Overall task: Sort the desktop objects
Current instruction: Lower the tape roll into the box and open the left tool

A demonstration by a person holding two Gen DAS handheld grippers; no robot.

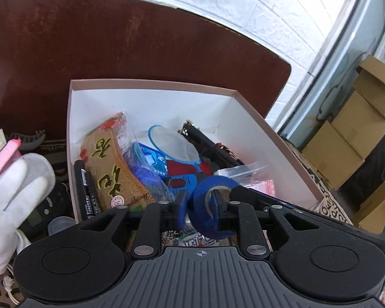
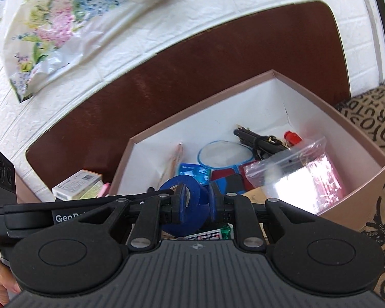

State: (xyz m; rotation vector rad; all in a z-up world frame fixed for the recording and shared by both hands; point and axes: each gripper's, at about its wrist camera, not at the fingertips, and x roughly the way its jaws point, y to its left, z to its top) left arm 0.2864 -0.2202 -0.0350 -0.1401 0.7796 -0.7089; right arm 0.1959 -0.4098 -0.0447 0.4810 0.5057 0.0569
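Note:
A blue tape roll point(image 1: 200, 195) hangs over the near edge of the pink open box point(image 1: 151, 83). My left gripper point(image 1: 199, 206) is open: one finger sits in the roll's hole, the other stands just outside its wall, with a small gap. In the right wrist view my right gripper point(image 2: 197, 201) is shut on the blue tape roll point(image 2: 177, 220), pinching its wall between a finger in the hole and one outside. The right gripper's black arm reaches in from the right in the left wrist view.
The box point(image 2: 320, 102) holds a brown packet point(image 1: 110, 159), black markers point(image 1: 86, 192), a blue-rimmed round lid point(image 1: 174, 146) and a zip bag point(image 2: 300, 177). A white-gloved hand point(image 1: 10, 187) is at the left. Small cartons point(image 2: 77, 182) lie left of the box, and cardboard boxes point(image 1: 351, 138) stand at the right.

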